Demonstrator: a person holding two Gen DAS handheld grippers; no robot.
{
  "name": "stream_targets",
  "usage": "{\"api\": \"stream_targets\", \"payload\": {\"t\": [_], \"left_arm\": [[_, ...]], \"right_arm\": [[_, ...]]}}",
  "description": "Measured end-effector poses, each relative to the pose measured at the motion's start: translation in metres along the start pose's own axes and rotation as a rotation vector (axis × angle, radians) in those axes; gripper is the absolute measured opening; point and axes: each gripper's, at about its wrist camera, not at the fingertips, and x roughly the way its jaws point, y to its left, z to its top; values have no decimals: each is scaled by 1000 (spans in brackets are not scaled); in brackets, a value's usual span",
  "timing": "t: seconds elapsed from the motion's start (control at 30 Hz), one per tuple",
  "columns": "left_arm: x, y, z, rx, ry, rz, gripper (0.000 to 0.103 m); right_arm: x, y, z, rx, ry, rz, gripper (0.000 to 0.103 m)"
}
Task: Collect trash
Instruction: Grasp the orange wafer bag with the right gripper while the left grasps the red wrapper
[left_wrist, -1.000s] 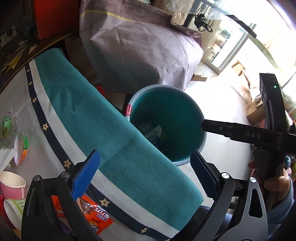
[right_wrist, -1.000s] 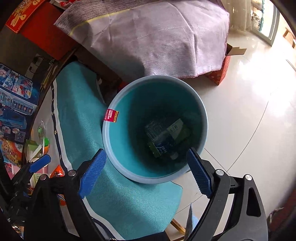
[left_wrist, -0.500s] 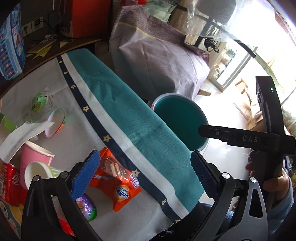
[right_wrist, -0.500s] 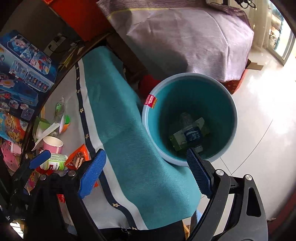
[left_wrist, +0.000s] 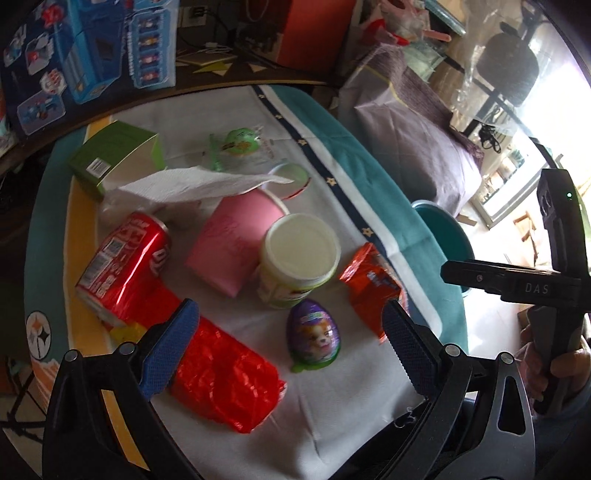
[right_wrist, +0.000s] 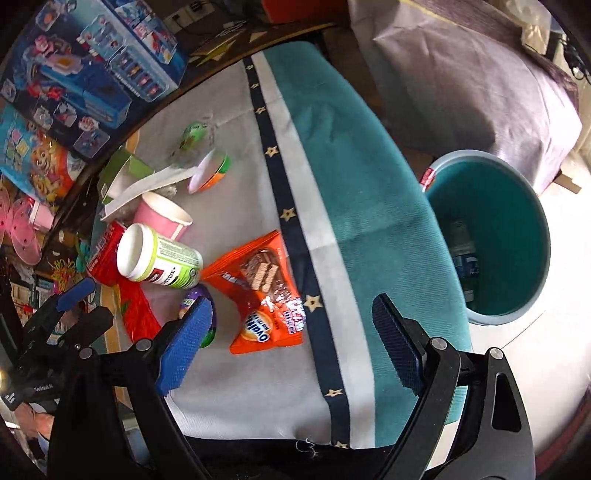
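While both of my grippers hang over the bench (left_wrist: 369, 424), their fingers stand wide apart with nothing between them: left gripper (left_wrist: 288, 343), right gripper (right_wrist: 291, 343). Trash lies scattered on the cloth. A red can (left_wrist: 122, 269) lies on its side, its long axis running toward the far right. An orange snack packet (right_wrist: 262, 291) lies flat beside a purple egg (left_wrist: 314, 332). The teal bin (right_wrist: 517, 236) stands on the floor, right of the bench.

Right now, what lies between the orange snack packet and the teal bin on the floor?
Only the tablecloth: its navy star stripe, white band and teal edge, draped over the table. The right wrist view shows the orange snack packet and teal bin apart.
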Motion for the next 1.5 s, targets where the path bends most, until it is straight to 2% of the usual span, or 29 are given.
{"api": "stream_targets", "payload": {"t": [0.13,0.33,0.5,0.63,0.73,0.77,0.8,0.87,1.0,1.13,1.23,1.3,1.37,1.5], "left_arm": [[7,32,-20,-84,27,29,99],[27,54,-45,-182,60,103,99],[43,63,-50,-266,86,113,99],[48,64,-47,-295,75,147,99],[49,63,-45,-310,66,172,99],[49,62,-45,-311,63,182,99],[49,61,-47,-310,62,196,99],[52,57,-45,-295,66,224,99],[60,44,-41,-267,65,266,99],[59,40,-44,-256,47,263,96],[51,35,-54,-234,32,284,76],[45,35,-56,-235,23,277,51],[41,39,-58,-253,24,243,36],[33,34,-59,-236,23,197,18]], "right_arm": [[20,16,-5,-31,43,-3,85],[46,18,-12,-26,87,-27,85],[60,22,-13,-58,91,-57,85],[71,32,-12,-110,89,-84,84],[77,40,-14,-156,80,-100,70],[79,43,-15,-171,82,-102,55],[81,45,-17,-187,87,-104,47],[79,49,-20,-221,69,-105,38],[77,52,-28,-236,75,-64,34],[75,53,-36,-230,84,-30,33],[71,47,-40,-208,85,-6,33],[67,43,-43,-194,83,8,33],[64,40,-45,-182,81,23,33],[58,36,-49,-170,72,48,33]]}}
